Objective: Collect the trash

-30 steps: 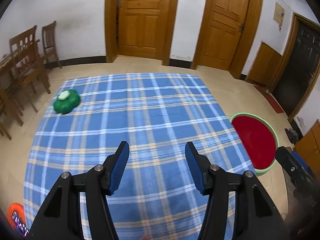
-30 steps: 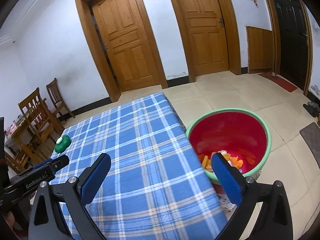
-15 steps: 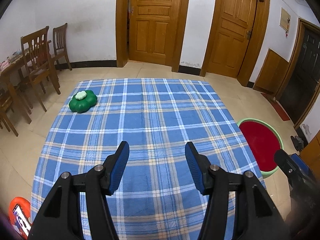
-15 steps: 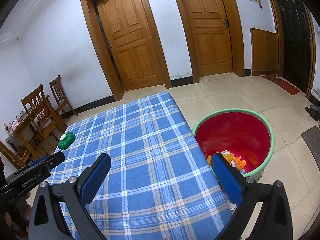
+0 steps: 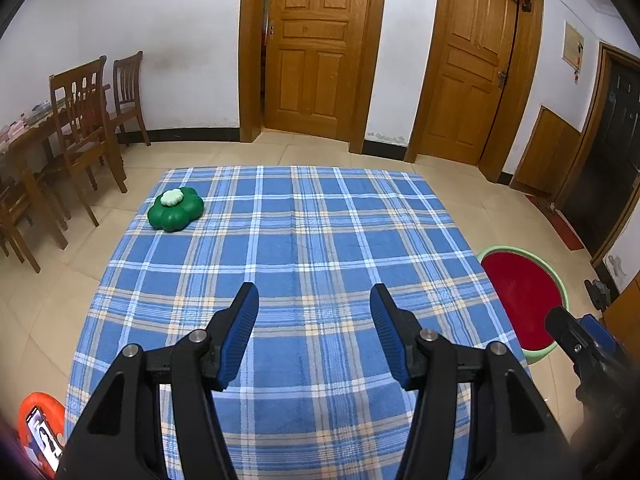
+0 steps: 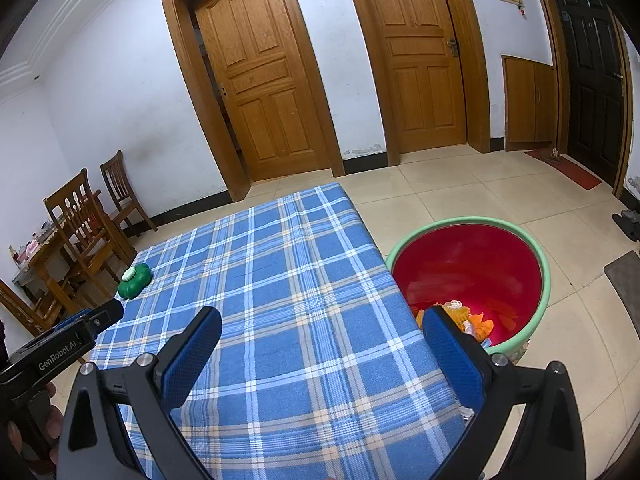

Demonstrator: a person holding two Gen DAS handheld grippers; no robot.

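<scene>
So the orange trash (image 6: pixel 472 320) is sitting in the red basin (image 6: pixel 546 276), too jumbled to read any long axis or heading. Beside it, both the left gripper (image 5: pixel 314 330) and right gripper (image 6: pixel 322 354) are hovering agape and empty over the blue plaid tablecloth (image 5: pixel 288 248).

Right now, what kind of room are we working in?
Most likely a room in a home: wooden panel doors in a plain white wall, dining chairs at a wooden table to the side, and a table under a blue plaid cloth on a tiled floor.
</scene>
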